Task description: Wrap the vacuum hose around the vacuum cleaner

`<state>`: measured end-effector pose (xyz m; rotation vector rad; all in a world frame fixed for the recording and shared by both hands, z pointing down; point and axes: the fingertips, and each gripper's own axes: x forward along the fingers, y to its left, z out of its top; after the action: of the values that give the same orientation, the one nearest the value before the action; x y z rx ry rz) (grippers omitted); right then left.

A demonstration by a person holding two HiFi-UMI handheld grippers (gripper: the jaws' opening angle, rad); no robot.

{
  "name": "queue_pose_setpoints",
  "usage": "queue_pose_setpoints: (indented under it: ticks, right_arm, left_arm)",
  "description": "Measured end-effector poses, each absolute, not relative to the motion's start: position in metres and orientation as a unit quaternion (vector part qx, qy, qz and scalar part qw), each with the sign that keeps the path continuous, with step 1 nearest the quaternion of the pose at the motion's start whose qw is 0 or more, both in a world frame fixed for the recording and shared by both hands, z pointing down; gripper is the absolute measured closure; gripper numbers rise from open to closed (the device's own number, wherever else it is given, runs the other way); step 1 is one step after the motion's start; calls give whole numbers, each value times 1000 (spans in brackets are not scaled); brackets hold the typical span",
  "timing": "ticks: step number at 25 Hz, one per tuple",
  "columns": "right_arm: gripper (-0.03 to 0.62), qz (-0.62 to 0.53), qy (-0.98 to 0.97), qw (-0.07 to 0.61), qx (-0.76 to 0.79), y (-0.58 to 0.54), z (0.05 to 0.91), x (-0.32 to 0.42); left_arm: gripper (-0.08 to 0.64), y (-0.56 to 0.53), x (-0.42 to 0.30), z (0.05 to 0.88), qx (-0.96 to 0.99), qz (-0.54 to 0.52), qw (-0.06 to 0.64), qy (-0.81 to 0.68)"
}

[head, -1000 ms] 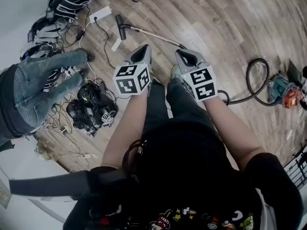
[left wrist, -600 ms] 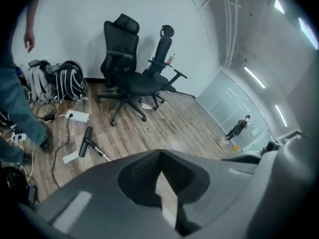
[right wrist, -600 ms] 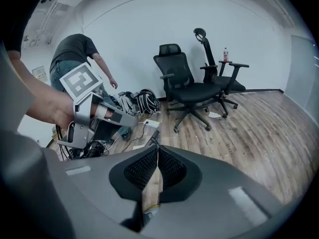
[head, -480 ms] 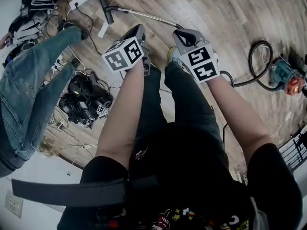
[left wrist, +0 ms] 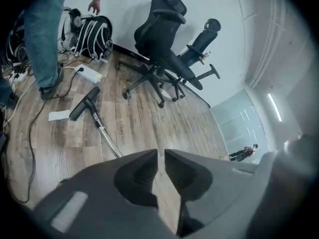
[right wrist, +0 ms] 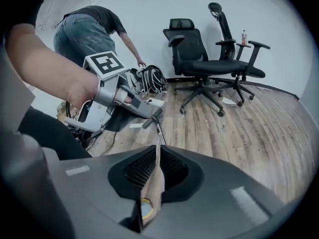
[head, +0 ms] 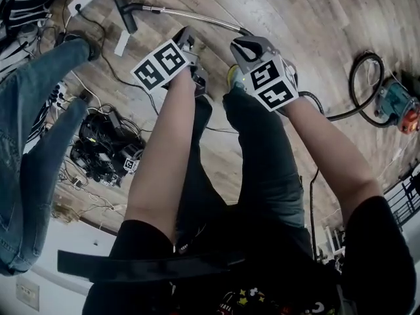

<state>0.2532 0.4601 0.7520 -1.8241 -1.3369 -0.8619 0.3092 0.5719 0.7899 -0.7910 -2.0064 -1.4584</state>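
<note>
Vacuum hose (head: 352, 81): far right, beside vacuum cleaner (head: 397, 104).
Left gripper (left wrist: 158, 153): closed, empty.
Right gripper (right wrist: 157, 148): empty, just cracking open; widen before grasping.

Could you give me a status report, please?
Left claw, right claw nearly closed, empty; right just easing open. Hose loose on floor beside vacuum cleaner. Bystander's legs far left.

- Head view looks steeply down onto the floor (head: 315, 18).
- Both gripper views face low across it, sharing the chairs (left wrist: 167, 59) and wand (left wrist: 107, 137).
</note>
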Motion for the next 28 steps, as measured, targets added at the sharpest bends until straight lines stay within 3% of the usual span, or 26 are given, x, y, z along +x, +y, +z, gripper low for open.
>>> queue_pose_setpoints:
  ticks: [16, 28]
  right_arm:
    - [514, -382, -464, 340, -723, 463, 1035, 248]
    - [486, -393, -446, 317, -739, 470, 1137, 244]
  left_arm:
    - [451, 611, 329, 1071, -362, -584, 252, -681]
    - [360, 642, 349, 1172, -426, -611, 238, -623]
